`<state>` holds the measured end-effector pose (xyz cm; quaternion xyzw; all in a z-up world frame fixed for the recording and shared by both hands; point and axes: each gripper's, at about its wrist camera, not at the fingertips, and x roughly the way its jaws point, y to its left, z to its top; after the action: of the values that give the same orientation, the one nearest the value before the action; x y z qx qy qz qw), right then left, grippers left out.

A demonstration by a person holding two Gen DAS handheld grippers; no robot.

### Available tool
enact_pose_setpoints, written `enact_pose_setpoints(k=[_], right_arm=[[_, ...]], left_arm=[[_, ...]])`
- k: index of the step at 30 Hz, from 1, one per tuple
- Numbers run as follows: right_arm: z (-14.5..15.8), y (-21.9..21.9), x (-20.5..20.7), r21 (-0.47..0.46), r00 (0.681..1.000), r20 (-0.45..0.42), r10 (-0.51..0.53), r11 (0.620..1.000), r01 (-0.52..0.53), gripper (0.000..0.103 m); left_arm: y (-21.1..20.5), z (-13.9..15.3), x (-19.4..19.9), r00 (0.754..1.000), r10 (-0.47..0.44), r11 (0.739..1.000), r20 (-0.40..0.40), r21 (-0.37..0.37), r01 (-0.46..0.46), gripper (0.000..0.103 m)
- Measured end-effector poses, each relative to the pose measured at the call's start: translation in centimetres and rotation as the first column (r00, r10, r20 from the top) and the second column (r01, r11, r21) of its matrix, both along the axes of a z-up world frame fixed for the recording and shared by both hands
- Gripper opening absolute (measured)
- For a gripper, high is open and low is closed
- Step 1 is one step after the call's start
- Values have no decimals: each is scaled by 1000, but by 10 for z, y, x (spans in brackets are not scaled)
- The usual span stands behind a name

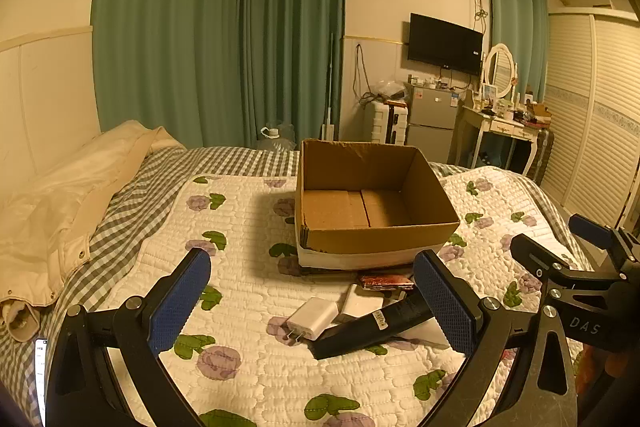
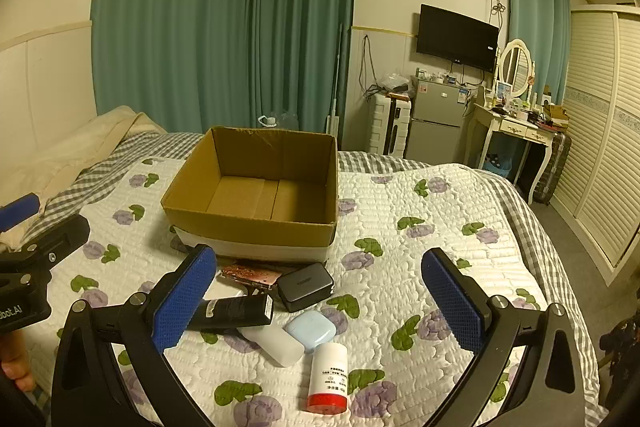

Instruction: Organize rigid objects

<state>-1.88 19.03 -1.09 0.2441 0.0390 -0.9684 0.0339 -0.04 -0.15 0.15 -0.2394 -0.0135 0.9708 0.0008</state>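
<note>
Two grippers held above a floral quilt (image 2: 420,195), each spread wide and gripping nothing: left gripper (image 1: 312,303), right gripper (image 2: 320,303); empty cardboard box (image 2: 256,187) sitting open on the quilt just beyond; small objects clustered in front of the box, near its front wall: white plug charger (image 1: 312,319), black tube (image 2: 236,311) lying flat, black charger block (image 2: 306,287), pale blue earbud case (image 2: 310,329), white bottle with a red cap (image 2: 329,373) lying on its side, white oblong case (image 2: 272,345) touching the tube; patterned flat item (image 2: 252,275) partly tucked at the box's base.
</note>
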Motion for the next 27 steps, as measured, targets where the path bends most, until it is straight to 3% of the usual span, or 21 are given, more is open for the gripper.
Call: enact_pose_setpoints(k=[27], right_arm=[[-1,-2,-2,1,1000,9,6,1000,-6,103]], left_arm=[[1,-2,1,1000,-1,1000,-4,1,1,103]])
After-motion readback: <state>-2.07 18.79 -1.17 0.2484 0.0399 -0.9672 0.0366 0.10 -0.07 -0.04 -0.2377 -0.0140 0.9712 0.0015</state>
